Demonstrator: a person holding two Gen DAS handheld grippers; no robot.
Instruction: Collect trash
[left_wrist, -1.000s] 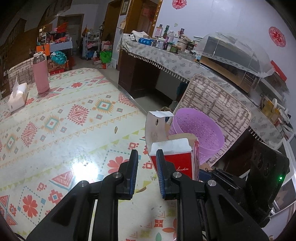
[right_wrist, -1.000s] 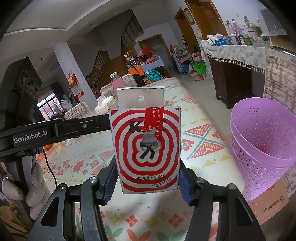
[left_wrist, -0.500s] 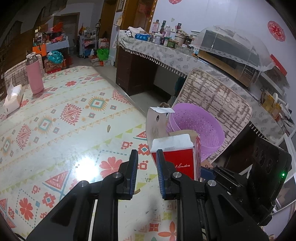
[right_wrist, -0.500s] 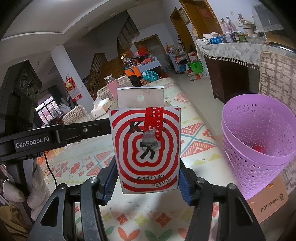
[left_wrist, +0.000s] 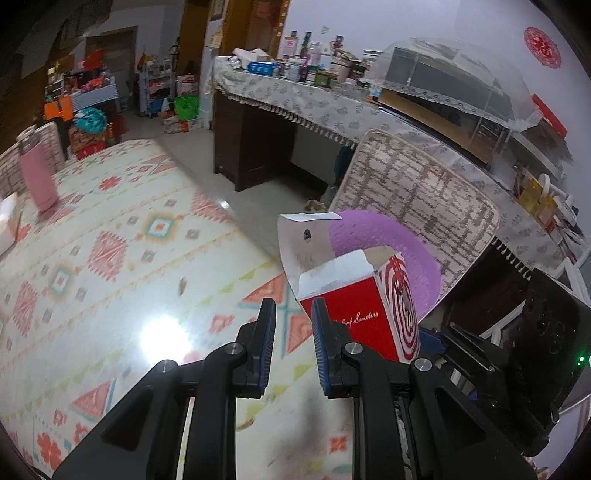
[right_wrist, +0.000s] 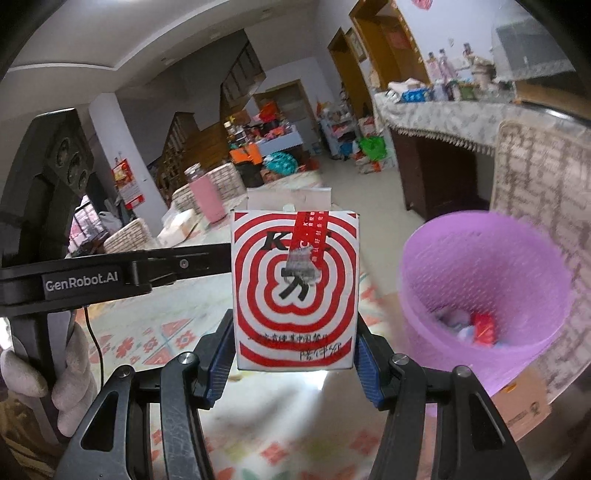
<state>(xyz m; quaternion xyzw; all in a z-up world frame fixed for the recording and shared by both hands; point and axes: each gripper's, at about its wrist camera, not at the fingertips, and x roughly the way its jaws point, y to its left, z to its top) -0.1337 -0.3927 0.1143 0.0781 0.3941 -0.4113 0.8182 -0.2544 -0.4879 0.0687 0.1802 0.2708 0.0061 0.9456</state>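
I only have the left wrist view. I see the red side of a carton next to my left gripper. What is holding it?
Observer: The right gripper is shut on the carton, one finger on each side.
Operator: What is on the carton's front face?
Observer: Red and white rings, with a strip of red tape running down from the top edge.
Operator: Is the purple basket empty?
Observer: No. The purple basket already has some trash at the bottom, including a red piece.
Operator: And my left gripper?
Observer: The left gripper is shut with nothing between its fingers.
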